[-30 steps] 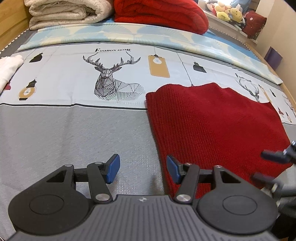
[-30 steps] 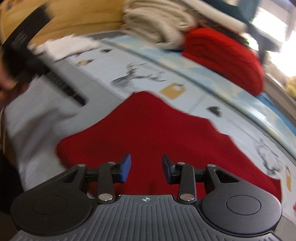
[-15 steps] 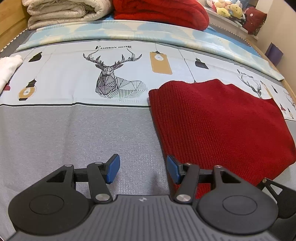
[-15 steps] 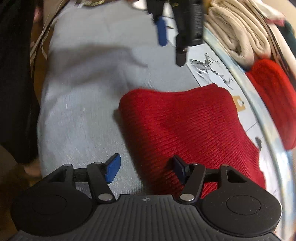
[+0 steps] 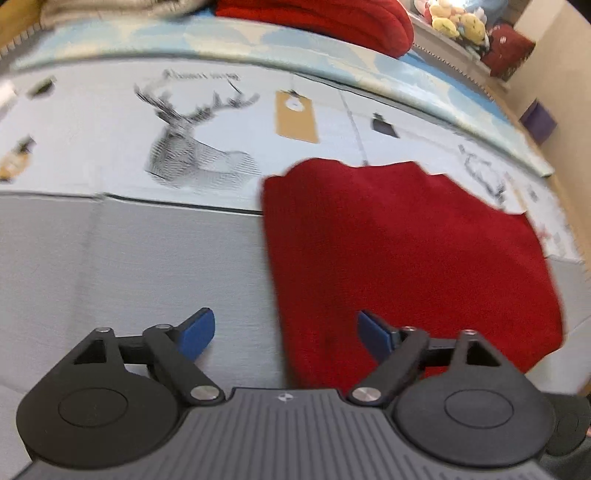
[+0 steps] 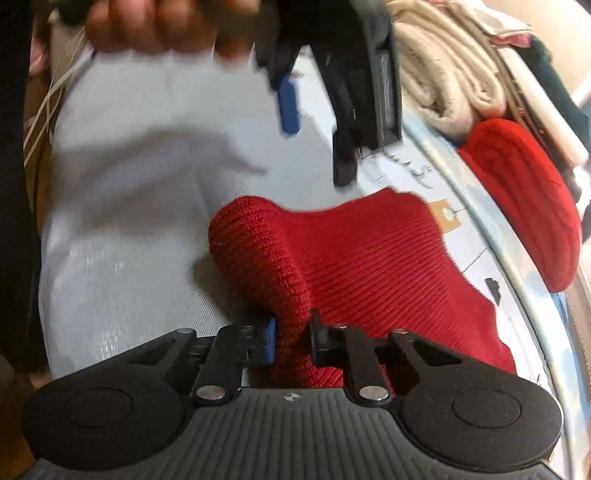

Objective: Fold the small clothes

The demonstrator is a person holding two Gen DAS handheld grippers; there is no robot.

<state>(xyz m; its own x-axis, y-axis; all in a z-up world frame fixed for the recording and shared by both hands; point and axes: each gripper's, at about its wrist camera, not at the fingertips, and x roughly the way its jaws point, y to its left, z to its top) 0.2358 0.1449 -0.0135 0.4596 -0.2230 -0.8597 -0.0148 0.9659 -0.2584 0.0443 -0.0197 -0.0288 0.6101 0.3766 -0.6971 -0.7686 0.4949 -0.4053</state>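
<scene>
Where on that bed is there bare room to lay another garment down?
The grey sheet left of the red sweater lies bare, as does the deer print beyond it. The far edge is crowded: cream blankets and a red knit pile.

A deer-print bedsheet (image 5: 199,147) fills the centre; a folded cream blanket (image 6: 439,85) lies at one o'clock. A red blanket (image 5: 332,18) sits at twelve; plush toys (image 5: 454,22) at one.

Blurred, cropped and hidden parts

The deer print (image 5: 201,147) and its lettering are smeared by motion. A hand (image 6: 147,26) and the left gripper (image 6: 314,110) are blurred, cropped at the top edge. The red knit garment (image 6: 369,266) continues unseen under the right gripper (image 6: 291,336).
</scene>
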